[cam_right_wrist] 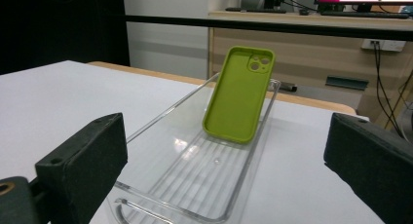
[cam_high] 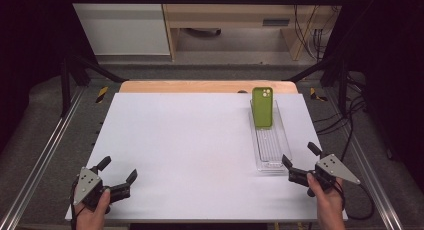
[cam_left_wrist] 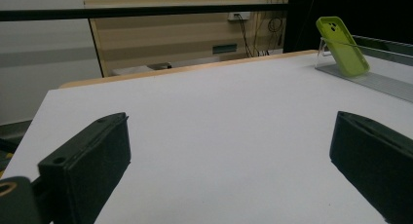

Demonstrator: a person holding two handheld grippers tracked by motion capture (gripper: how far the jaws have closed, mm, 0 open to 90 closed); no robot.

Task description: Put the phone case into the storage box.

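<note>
Green silicone was the one bright thing on the white table (cam_high: pixel 190 150): a phone case (cam_high: pixel 262 106) stood propped on its lower edge at the far end of a clear plastic tray (cam_high: pixel 270 166), leaning back against the tray's far wall with its open inner side toward the person. The tray lay lengthwise on the right half of the table, ribbed along its floor and otherwise bare.

The right hand-held gripper (cam_high: pixel 301 161) rested at the near right of the table, just beside the tray's near end, its jaws spread wide with nothing between them. In the right gripper view the phone case (cam_right_wrist: pixel 239 94) and tray (cam_right_wrist: pixel 160 204) lay straight ahead of it, which suggested that this was the gripper lined up for the case. The left hand-held gripper (cam_high: pixel 119 170) sat at the near left corner, well apart from the tray, its jaws likewise apart and empty; from its own view the phone case (cam_left_wrist: pixel 342 46) appeared far off at the upper right.

As a judgement, the work had barely begun. Neither gripper touched the case or the tray, and reaching, closing on the case and lifting it out all seemed left to do.
</note>
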